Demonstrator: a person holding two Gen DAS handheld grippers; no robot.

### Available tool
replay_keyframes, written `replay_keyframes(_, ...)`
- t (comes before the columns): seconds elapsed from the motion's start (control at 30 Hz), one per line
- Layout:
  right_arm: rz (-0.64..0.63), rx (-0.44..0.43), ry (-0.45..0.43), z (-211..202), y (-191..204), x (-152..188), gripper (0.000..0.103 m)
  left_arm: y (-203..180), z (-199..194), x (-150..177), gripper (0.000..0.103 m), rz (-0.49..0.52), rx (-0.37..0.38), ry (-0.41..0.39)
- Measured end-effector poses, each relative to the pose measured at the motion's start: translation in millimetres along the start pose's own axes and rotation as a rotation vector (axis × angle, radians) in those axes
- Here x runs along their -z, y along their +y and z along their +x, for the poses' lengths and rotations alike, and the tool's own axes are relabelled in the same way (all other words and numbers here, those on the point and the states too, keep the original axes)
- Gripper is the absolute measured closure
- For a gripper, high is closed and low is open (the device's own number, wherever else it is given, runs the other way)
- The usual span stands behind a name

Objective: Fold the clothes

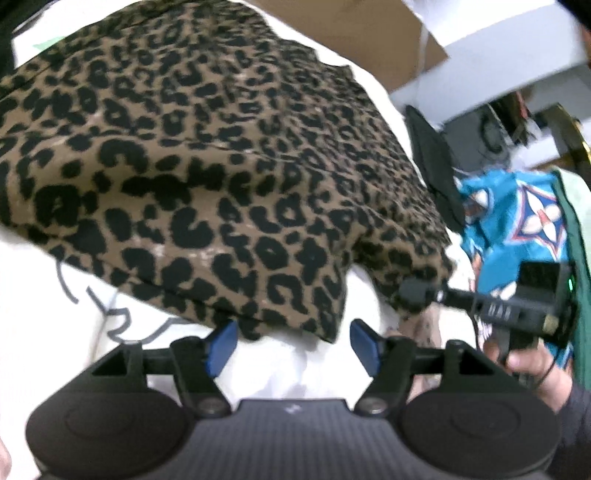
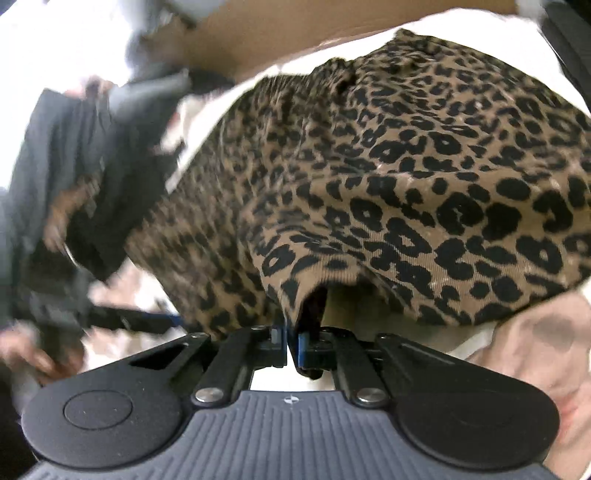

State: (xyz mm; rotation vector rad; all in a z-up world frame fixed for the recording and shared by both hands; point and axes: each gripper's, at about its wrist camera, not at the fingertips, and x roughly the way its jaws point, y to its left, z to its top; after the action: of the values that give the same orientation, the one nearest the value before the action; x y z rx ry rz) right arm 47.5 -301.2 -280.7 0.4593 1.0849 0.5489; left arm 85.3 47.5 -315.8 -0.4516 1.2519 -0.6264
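Nearest, the right hand-held gripper (image 2: 291, 341) is clamped together on the near corner of one brown leopard-print knit garment (image 2: 388, 177), while the left hand-held gripper (image 1: 293, 338) stands apart at the cloth's near hem, touching nothing. That garment lies spread, partly doubled, on a white sheet-covered bench (image 1: 291, 369). Folding looks begun rather than finished; the next fold and squaring-up appear to remain. Beyond lie one crumpled turquoise patterned cloth (image 1: 517, 206), one black cloth (image 2: 85, 155) and one brown cardboard box (image 2: 288, 29).
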Motion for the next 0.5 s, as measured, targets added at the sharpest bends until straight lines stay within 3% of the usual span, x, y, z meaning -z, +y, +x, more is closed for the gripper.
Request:
replay_keyframes(0.1, 0.102, -0.096, -0.033, -12.5, -8.9, -2.4, 0.100, -6.3, 3.8, 2.1, 0.032, 0.041, 0.021, 0.022)
replay_keyframes(0.37, 0.224, -0.214, -0.068, -17.4, -7.9, -7.2, 0.100, -28.2, 23.9, 5.5, 0.029, 0.124, 0.051, 0.013)
replay_keyframes(0.43, 0.227, -0.222, -0.067, -17.0, -5.8, -7.9, 0.100, -27.0, 25.7, 5.6, 0.034, 0.124, 0.052, -0.005)
replay_keyframes(0.5, 0.230, -0.227, -0.064, -16.9, -5.3, -7.8, 0.100, -24.5, 24.2, 4.0, 0.048, 0.108, 0.087, -0.032)
